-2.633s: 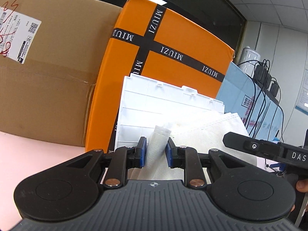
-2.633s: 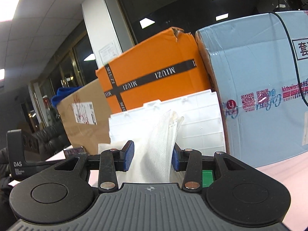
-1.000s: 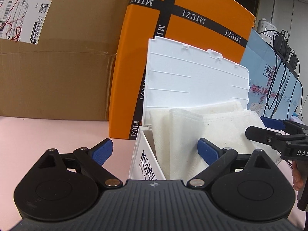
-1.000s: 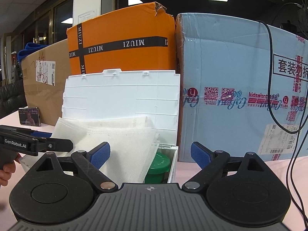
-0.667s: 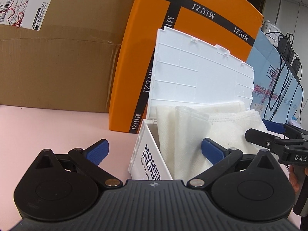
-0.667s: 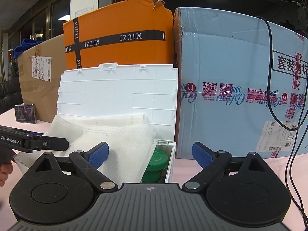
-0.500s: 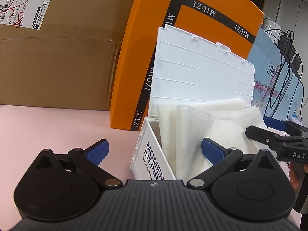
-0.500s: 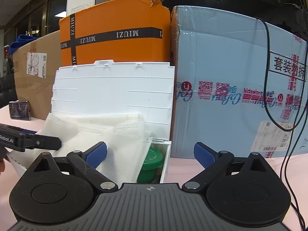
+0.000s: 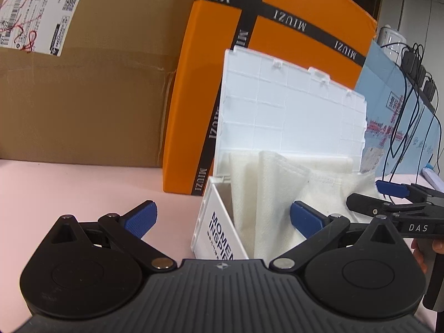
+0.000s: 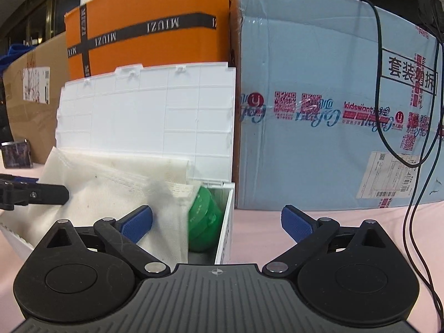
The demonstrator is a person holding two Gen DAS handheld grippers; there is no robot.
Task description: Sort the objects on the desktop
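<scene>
While both grippers stand in front of it, a white plastic storage box (image 9: 219, 233) sits on the pale pink tabletop (image 9: 69, 188) with its ribbed lid (image 9: 291, 111) raised upright. A white non-woven cloth (image 9: 266, 194) is bunched inside the box, spilling over its rim. A round green plastic container (image 10: 204, 222) lies in the box's right end, partly under the cloth. The left gripper (image 9: 223, 217) is released, jaws spread wide around the box's near corner, gripping nothing. The right gripper (image 10: 216, 222) has jaws opening, with the box's right wall between them, untouched. Behind the box stand a brown cardboard carton (image 9: 83, 97), an orange box with black tape (image 9: 277, 33) and a light blue printed carton (image 10: 319, 111).
</scene>
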